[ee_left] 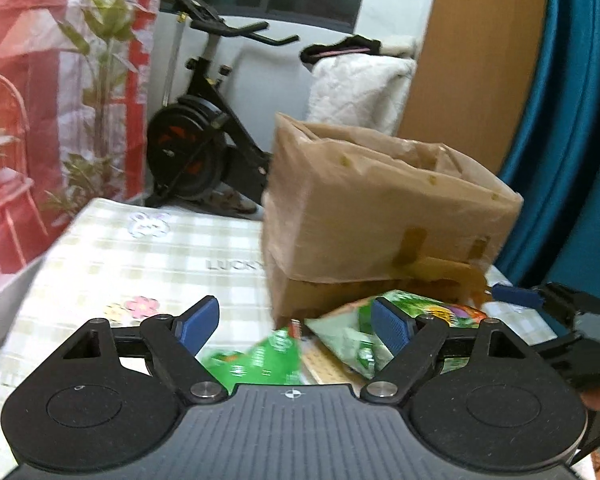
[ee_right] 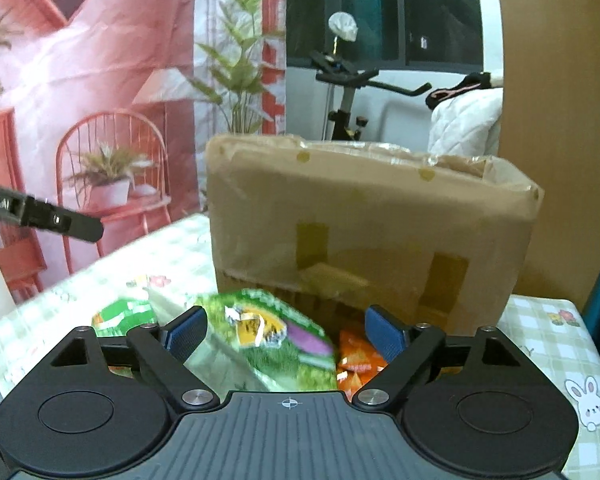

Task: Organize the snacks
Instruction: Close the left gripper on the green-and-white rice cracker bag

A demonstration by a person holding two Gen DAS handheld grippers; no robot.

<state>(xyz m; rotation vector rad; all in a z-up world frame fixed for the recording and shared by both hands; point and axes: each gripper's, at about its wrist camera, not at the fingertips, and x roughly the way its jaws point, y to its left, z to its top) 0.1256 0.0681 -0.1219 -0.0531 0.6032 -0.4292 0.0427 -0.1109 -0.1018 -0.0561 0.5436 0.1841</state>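
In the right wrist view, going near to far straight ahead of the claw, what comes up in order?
Right claw, open → large green snack bag with a yellow and purple print → brown cardboard box wrapped in translucent plastic → black exercise bike by the dark window.

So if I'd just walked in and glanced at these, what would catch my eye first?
Probably the big cardboard box lined with a brownish plastic bag, standing at the back of the checked tablecloth. In front of it lie bright snack packets: a large green one and an orange one beside it. Both pairs of blue-padded fingers hang open over them, and an exercise bike stands behind the table.
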